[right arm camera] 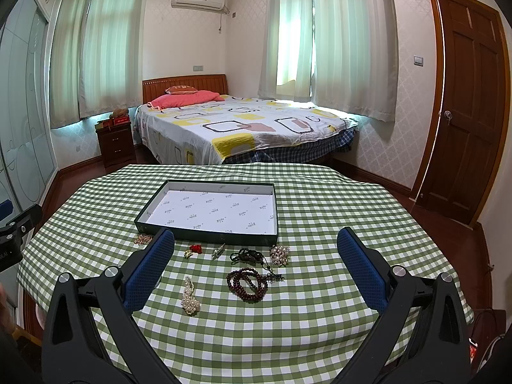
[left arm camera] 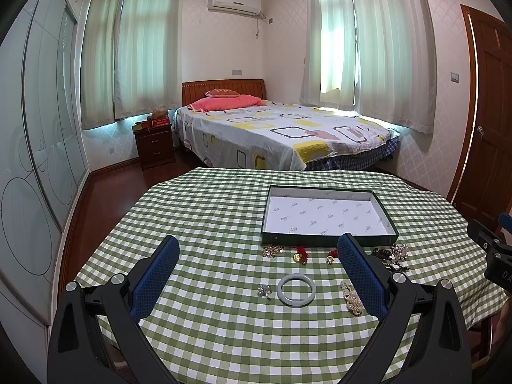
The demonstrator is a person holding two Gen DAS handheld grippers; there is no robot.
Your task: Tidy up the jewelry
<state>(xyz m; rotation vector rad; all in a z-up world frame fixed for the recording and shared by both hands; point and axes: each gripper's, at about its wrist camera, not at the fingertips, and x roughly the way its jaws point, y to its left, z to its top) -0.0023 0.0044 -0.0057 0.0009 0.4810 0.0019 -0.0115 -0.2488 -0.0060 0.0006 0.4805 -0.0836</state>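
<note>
A dark green box lid (left arm camera: 329, 239) with a white printed lining lies on the green checked tablecloth; it also shows in the right wrist view (right arm camera: 204, 235). Jewelry lies in front of it: a pale jade bangle (left arm camera: 296, 289), a clear ring (left arm camera: 263, 290), a pearl strand (left arm camera: 351, 297) (right arm camera: 190, 296), gold and red charms (left arm camera: 300, 255) (right arm camera: 194, 250), dark red prayer beads (right arm camera: 247, 284), a black cord necklace (right arm camera: 248, 255) and a pearl cluster (right arm camera: 280, 254). My left gripper (left arm camera: 257, 246) is open and empty above the bangle. My right gripper (right arm camera: 254, 238) is open and empty above the beads.
The table (right arm camera: 320, 320) stands in a bedroom. A bed (left arm camera: 281, 131) lies beyond its far edge, with a nightstand (left arm camera: 155, 147) to its left. A sliding wardrobe (left arm camera: 38, 160) fills the left wall. A wooden door (right arm camera: 464, 112) is at the right.
</note>
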